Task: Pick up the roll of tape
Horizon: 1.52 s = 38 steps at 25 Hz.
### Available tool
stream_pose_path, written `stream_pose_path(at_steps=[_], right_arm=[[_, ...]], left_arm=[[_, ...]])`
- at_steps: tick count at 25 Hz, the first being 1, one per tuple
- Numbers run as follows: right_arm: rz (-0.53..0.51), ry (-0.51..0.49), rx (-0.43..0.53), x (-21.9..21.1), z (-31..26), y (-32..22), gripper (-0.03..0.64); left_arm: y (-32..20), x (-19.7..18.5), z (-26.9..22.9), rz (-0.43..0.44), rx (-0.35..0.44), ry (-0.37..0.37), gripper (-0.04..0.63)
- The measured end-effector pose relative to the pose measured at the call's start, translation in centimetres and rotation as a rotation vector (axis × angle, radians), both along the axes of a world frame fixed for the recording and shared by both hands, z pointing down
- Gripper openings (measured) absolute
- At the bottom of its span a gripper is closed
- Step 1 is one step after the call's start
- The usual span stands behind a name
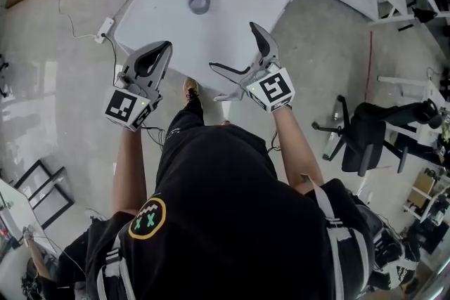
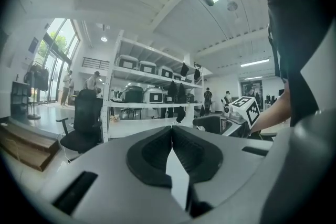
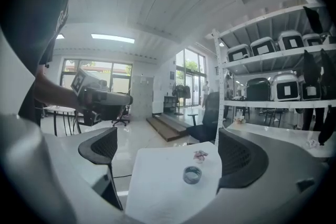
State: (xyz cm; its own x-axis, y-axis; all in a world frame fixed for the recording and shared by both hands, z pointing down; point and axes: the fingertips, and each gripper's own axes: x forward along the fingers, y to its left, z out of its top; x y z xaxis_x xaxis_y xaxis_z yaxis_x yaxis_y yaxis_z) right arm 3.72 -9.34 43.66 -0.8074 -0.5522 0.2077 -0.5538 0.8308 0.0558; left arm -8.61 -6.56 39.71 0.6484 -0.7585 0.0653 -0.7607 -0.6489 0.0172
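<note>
On the white table lies the tape roll; left claw together, right claw apart.

Bright, even daylight from windows; fisheye edges dark, warped, softly blurred.

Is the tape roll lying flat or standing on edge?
Flat: the grey ring-shaped roll of tape shows its hole facing upward on the white table.
</note>
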Motion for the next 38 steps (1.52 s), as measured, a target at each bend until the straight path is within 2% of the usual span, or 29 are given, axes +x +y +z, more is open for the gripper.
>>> stream_pose_path(at_steps=[10, 19, 26, 31, 35, 38], right_arm=[[-0.001, 0.122, -0.033, -6.2, 2.8, -8.9, 0.6], [-0.061, 0.268, -0.091, -8.5, 7.7, -14.2, 0.598], [-0.2, 0.453, -0.129, -9.6, 13.8, -17.5, 0.598], [-0.365, 0.655, -0.139, -11.1, 19.1, -18.8, 0.598], [-0.502, 0.836, -0.196, -11.2, 24.8, -19.3, 0.592], [-0.56, 0.937, -0.227, -10.7, 28.0, -19.7, 0.577]], left_arm=[[-7.6, -4.5, 1.2, 0.09, -0.021, 0.027, 0.018], [-9.8, -5.7, 1.9, 0.098, -0.038, 0.052, 0.018], [-10.3, -5.7, 1.8, 0.063, -0.038, 0.039, 0.018], [-10.9, -5.6, 0.5, 0.021, -0.068, 0.063, 0.018], [-11.5, -5.2, -0.1, 0.007, -0.094, 0.082, 0.018], [-11.6, -4.8, -0.1, 0.001, -0.103, 0.082, 0.018]])
